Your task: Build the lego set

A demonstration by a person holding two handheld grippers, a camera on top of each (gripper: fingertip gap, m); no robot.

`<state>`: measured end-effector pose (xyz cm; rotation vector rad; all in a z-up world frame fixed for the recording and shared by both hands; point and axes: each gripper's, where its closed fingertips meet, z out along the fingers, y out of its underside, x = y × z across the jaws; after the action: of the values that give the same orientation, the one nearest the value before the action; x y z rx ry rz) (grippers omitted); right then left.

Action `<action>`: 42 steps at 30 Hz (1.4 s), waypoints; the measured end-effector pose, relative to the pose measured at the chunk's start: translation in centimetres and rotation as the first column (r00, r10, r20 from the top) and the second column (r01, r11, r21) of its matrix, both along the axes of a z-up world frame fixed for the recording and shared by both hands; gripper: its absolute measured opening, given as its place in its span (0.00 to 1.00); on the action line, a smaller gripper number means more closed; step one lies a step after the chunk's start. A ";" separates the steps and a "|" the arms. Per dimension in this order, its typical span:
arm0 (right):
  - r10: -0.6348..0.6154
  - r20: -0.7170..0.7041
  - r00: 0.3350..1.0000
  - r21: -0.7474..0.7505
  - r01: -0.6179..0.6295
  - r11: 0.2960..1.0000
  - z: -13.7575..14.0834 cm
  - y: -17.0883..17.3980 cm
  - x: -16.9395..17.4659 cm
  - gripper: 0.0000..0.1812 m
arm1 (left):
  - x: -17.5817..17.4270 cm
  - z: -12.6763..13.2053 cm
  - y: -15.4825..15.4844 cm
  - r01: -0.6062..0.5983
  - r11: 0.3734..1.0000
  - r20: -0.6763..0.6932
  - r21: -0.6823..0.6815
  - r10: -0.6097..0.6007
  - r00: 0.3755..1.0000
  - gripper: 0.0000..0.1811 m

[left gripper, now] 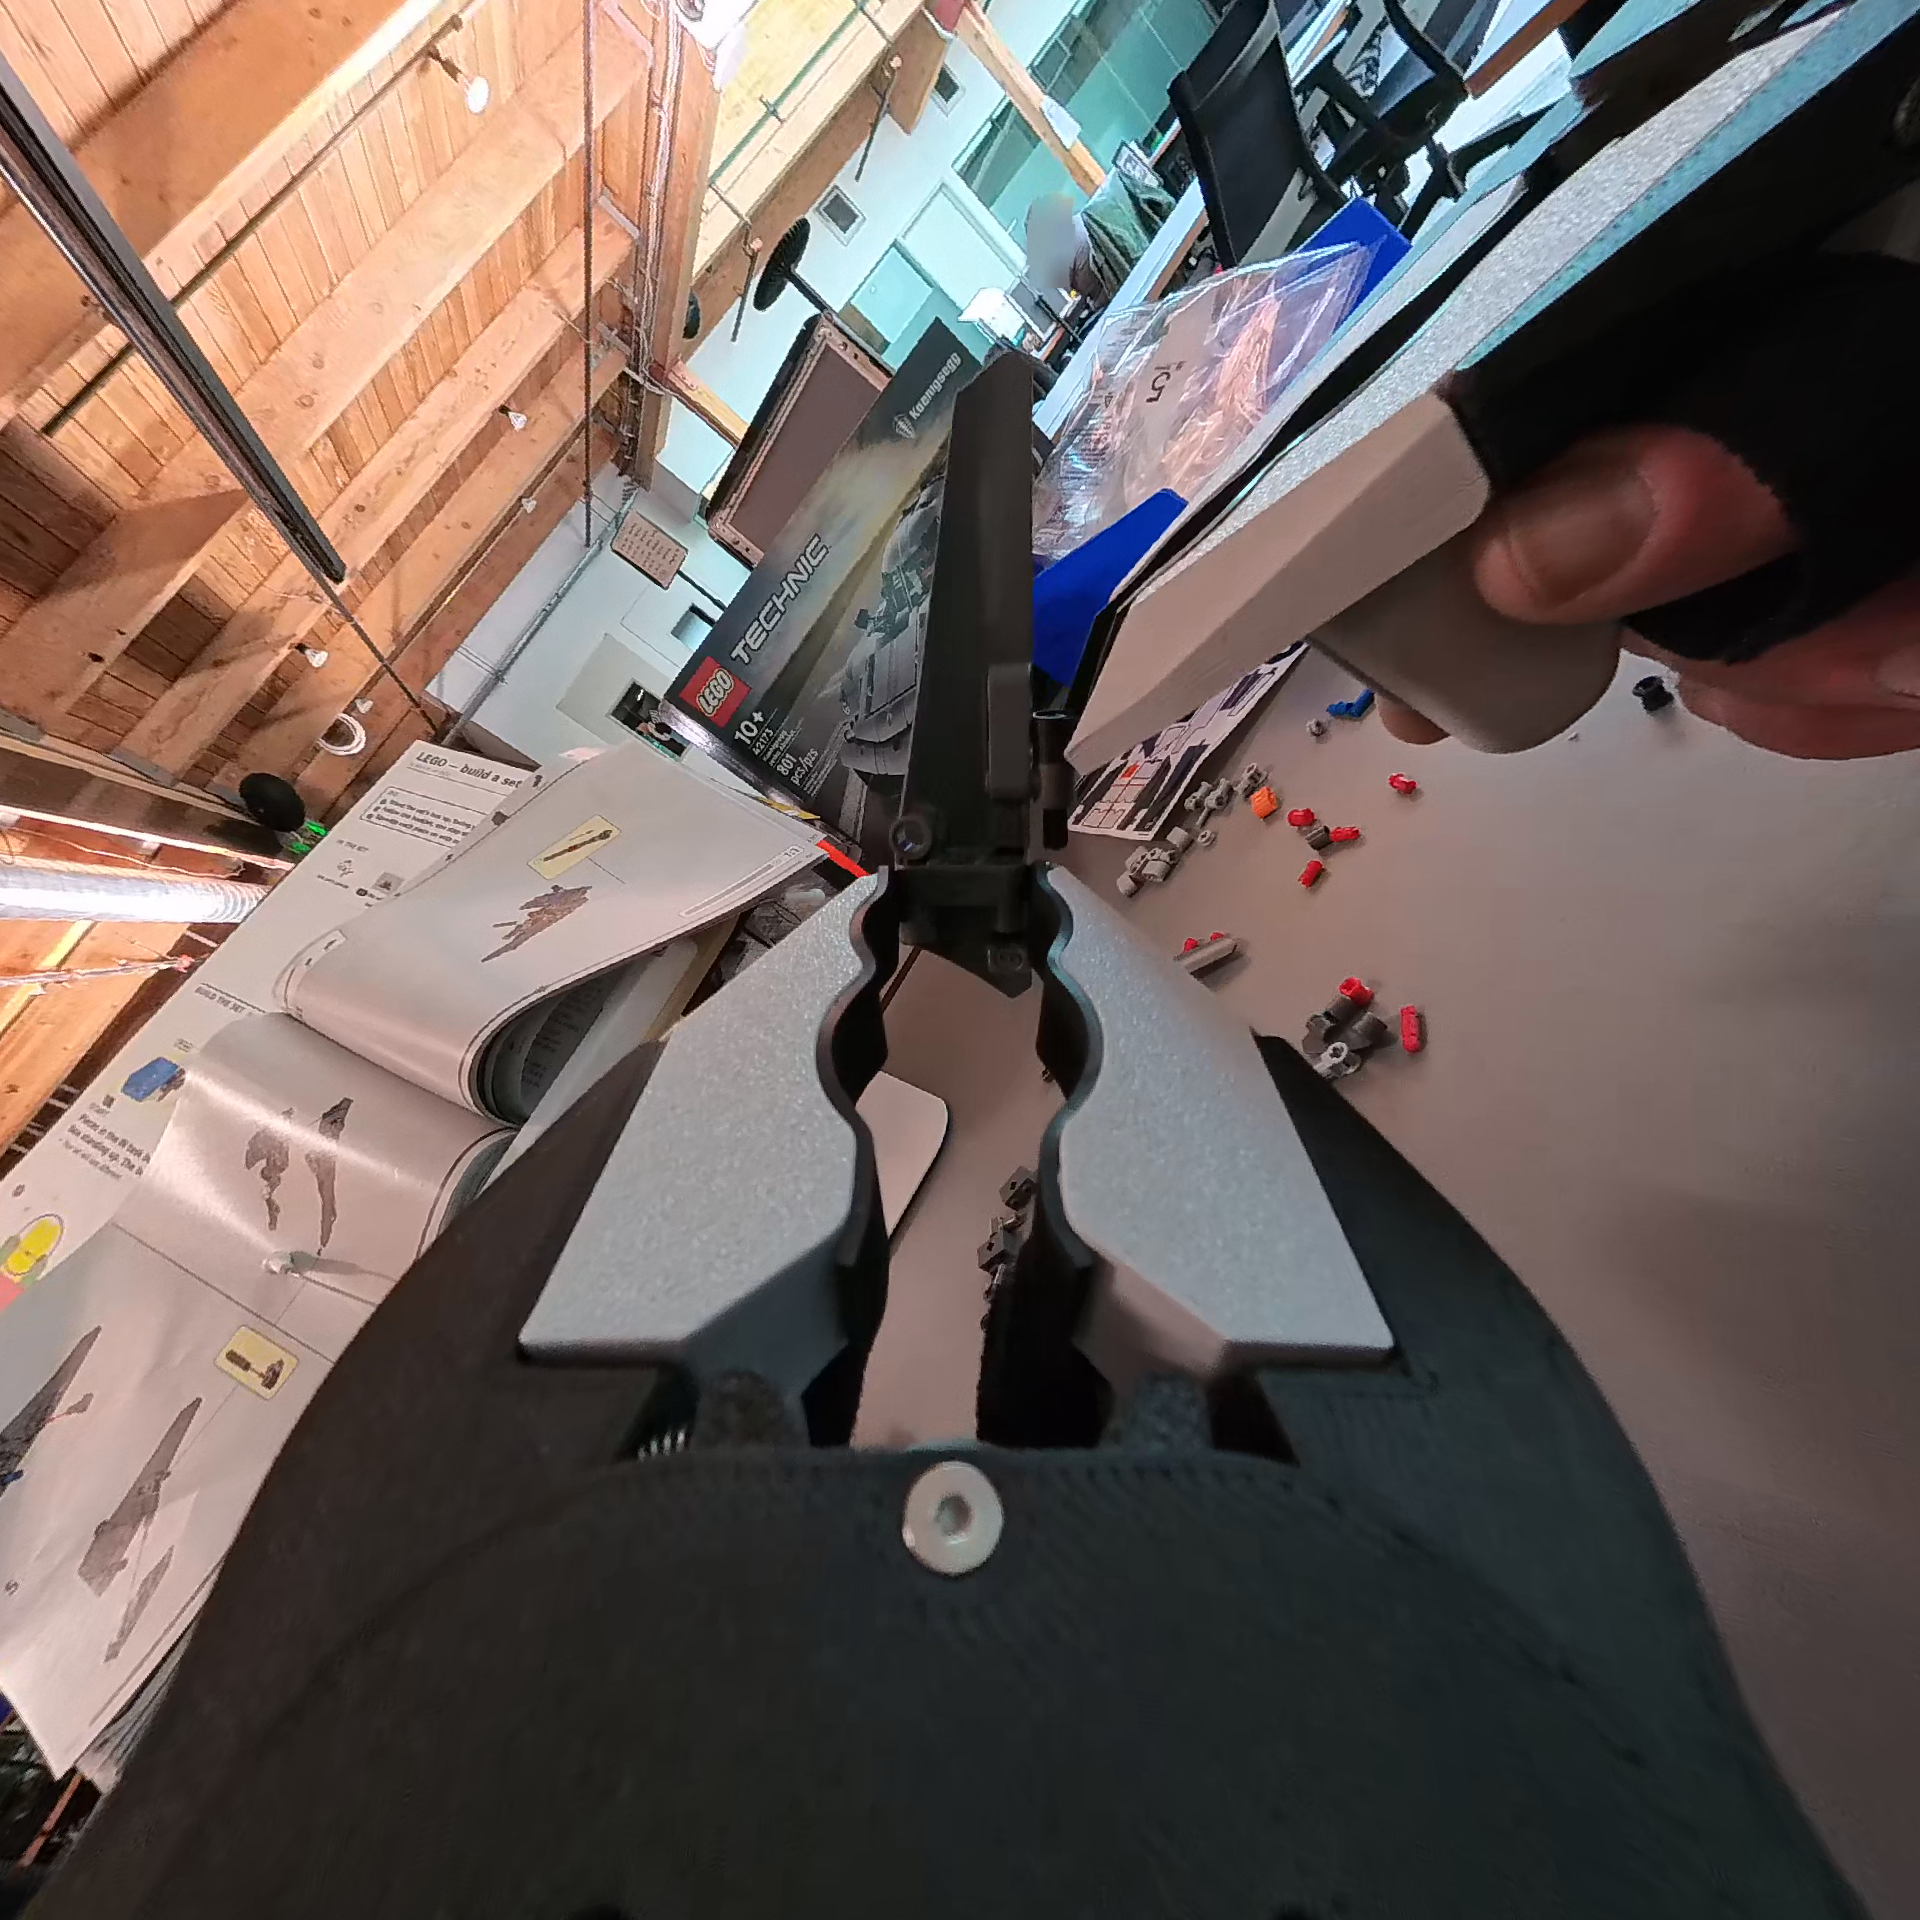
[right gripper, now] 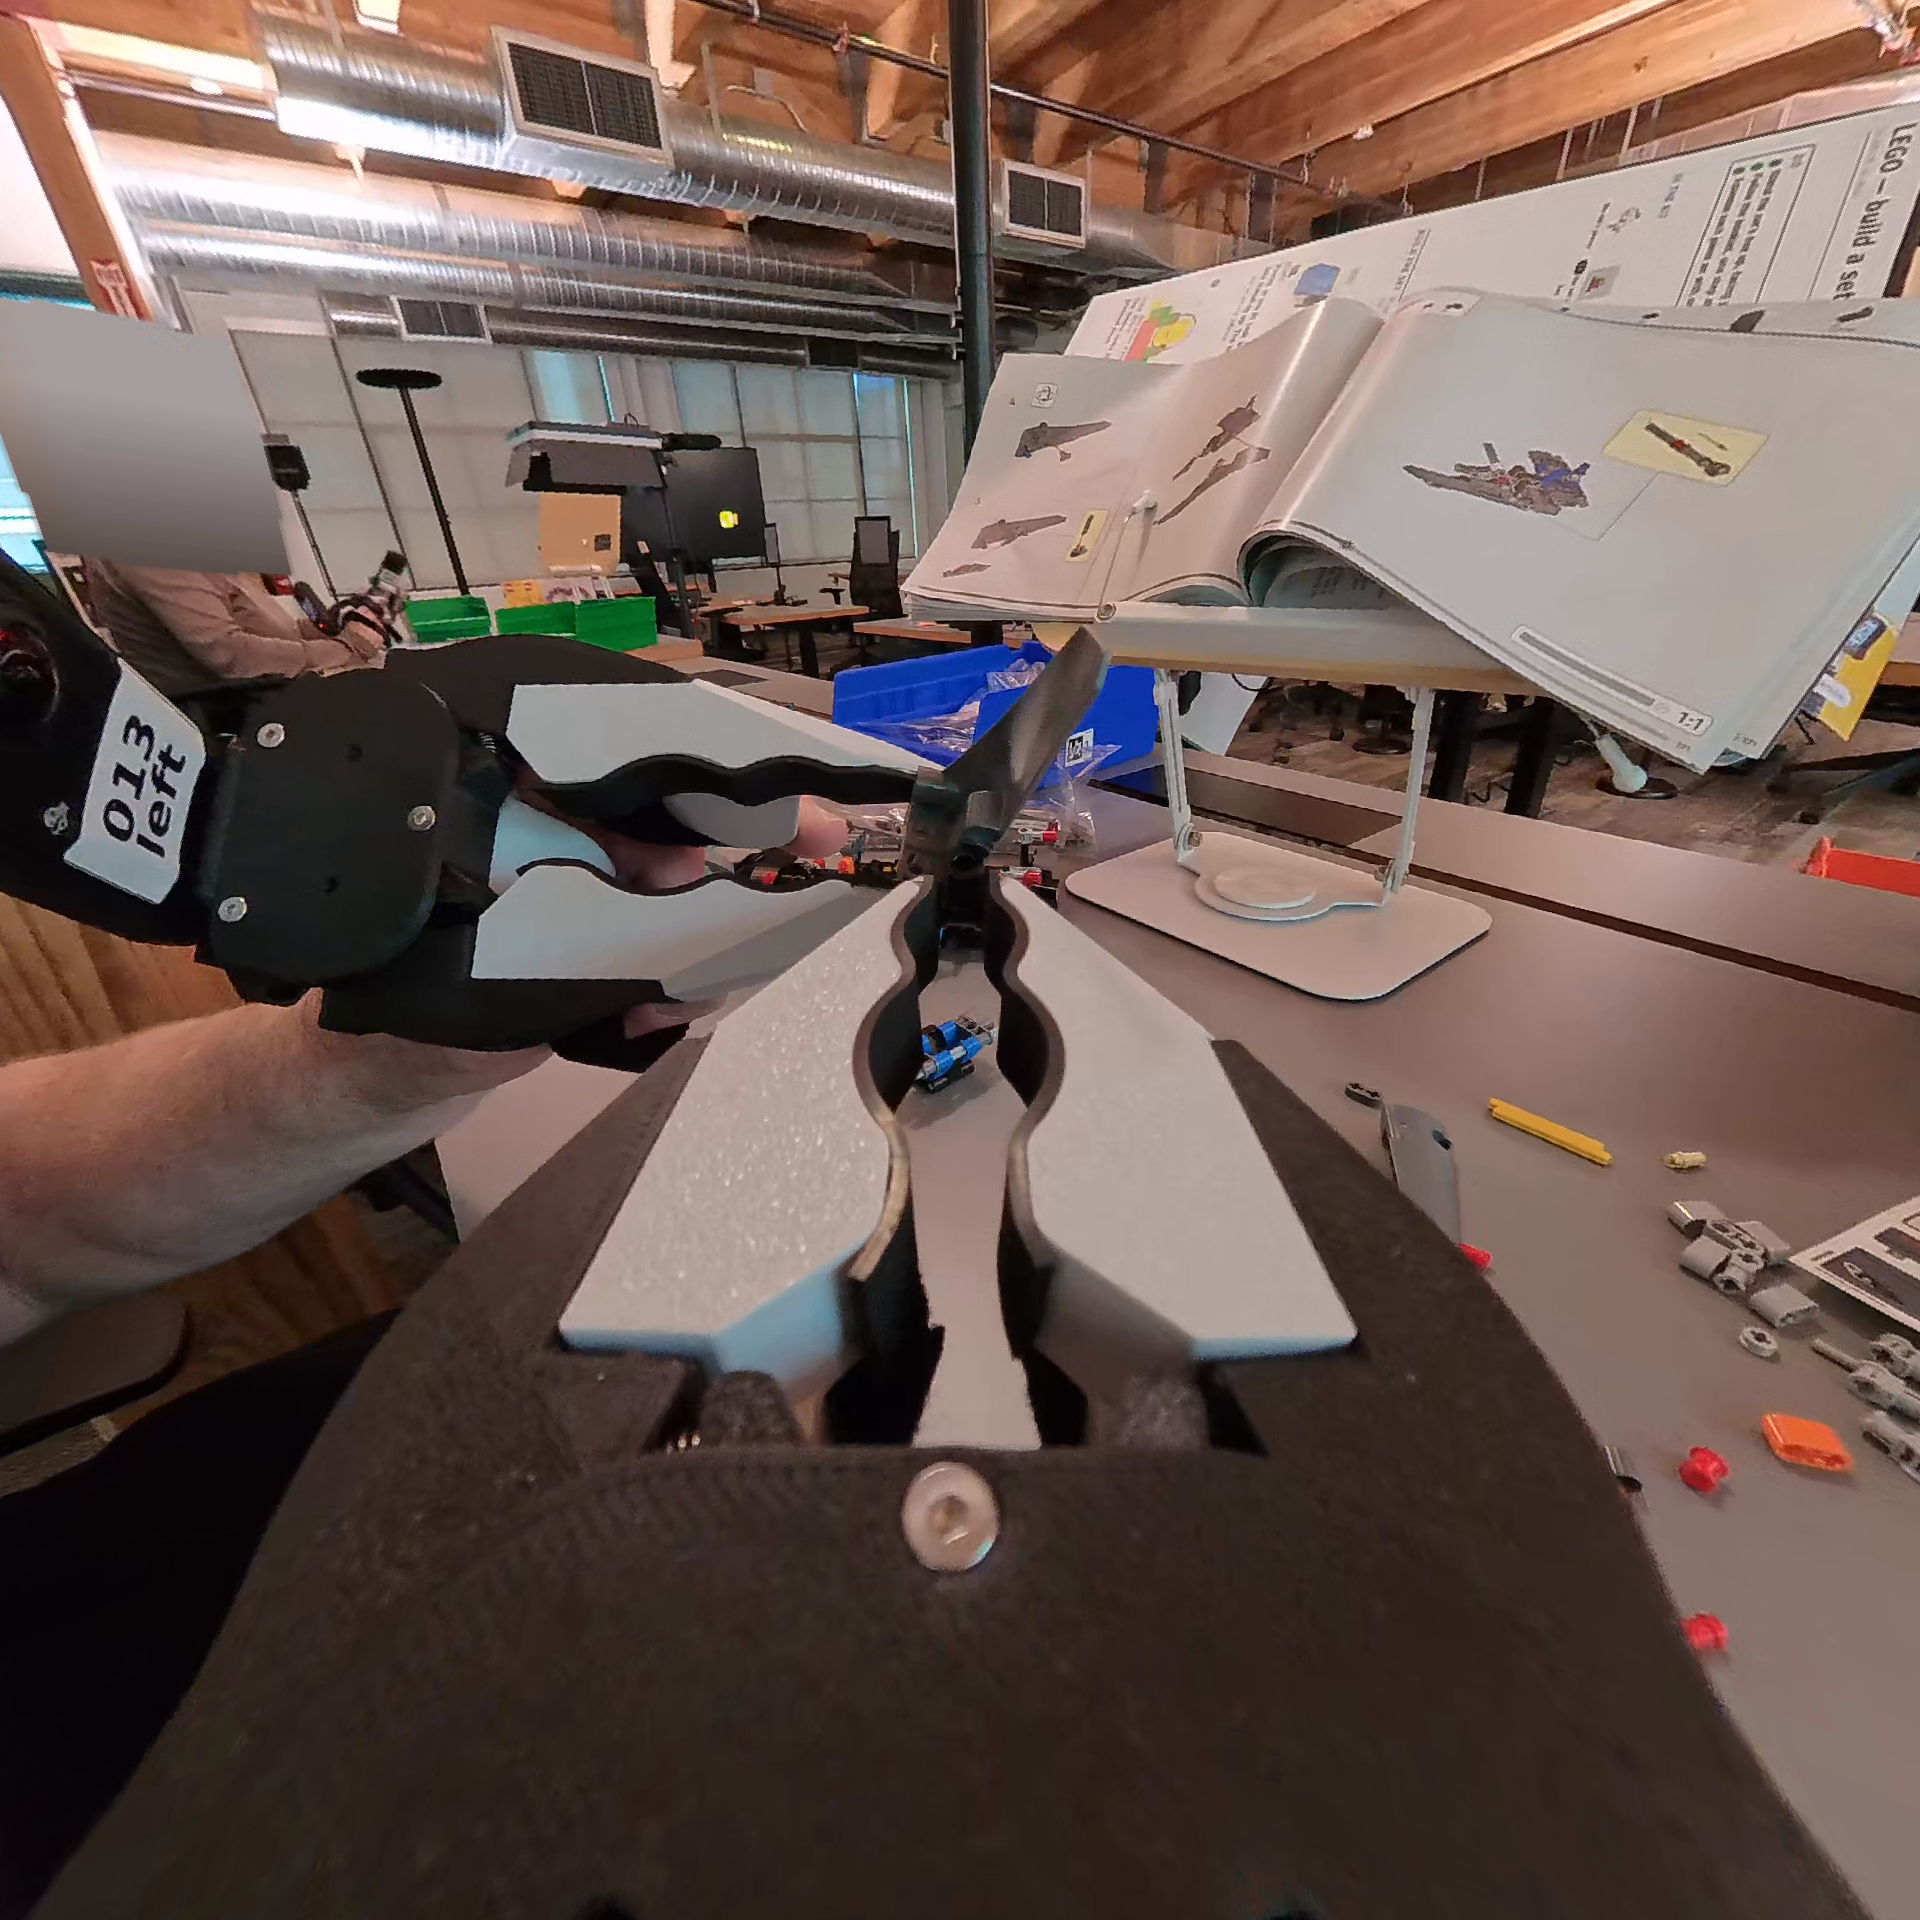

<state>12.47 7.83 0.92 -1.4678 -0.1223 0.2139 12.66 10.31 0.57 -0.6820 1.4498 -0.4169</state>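
Observation:
My left gripper [left gripper: 961, 883] is shut on the base of a dark grey lego assembly [left gripper: 982, 623], a long pointed panel that sticks out past the fingertips. My right gripper [right gripper: 961, 896] is shut on a small black part at the same base, from the other side. In the left wrist view the right gripper [left gripper: 1070, 748] comes in from the upper right, held by a gloved hand. In the right wrist view the left gripper [right gripper: 904, 831] comes in from the left, and the panel [right gripper: 1029, 727] tilts up to the right. Both hold the assembly above the table [right gripper: 1558, 1039].
An open instruction booklet [right gripper: 1455, 468] rests on a white stand [right gripper: 1278, 914]. A lego box [left gripper: 810, 665] and a blue bin [right gripper: 935, 686] with plastic bags stand behind. Loose red, grey and orange pieces [right gripper: 1808, 1444], a yellow axle [right gripper: 1548, 1130], a grey utility knife [right gripper: 1418, 1164] and a small blue sub-assembly [right gripper: 951, 1049] lie on the table. My left and right fingertips are right by each other. The left tips stand about 20 cm off the grey utility knife [right gripper: 1418, 1164].

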 end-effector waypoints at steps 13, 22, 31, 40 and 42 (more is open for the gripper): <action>0.011 -0.013 1.000 0.010 -0.011 1.000 0.2 -0.3 -0.3 0.10 | 0.1 0.4 0.1 -0.002 1.000 0.018 0.001 0.002 1.000 0.12; 0.022 0.012 1.000 0.007 -0.022 1.000 0.4 -0.5 -0.9 0.08 | 0.1 0.6 0.1 -0.003 1.000 0.021 -0.001 0.003 1.000 0.12; 0.013 0.013 1.000 0.012 -0.013 1.000 0.6 -0.6 -0.9 0.06 | 0.1 0.6 -0.2 -0.003 1.000 0.023 -0.002 0.003 1.000 0.12; -0.021 0.041 0.999 0.013 0.020 1.000 0.5 -0.5 -0.7 0.01 | 0.0 0.5 -0.2 -0.008 1.000 0.017 -0.003 0.008 1.000 0.12; -0.034 0.059 0.998 0.014 0.033 0.999 0.5 -0.6 -0.7 0.00 | 0.0 0.4 -0.2 -0.007 1.000 0.014 -0.005 0.007 1.000 0.12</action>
<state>11.78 7.28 1.45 -1.4628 -0.1473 0.1421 12.66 10.07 0.97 -0.6861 1.4332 -0.4192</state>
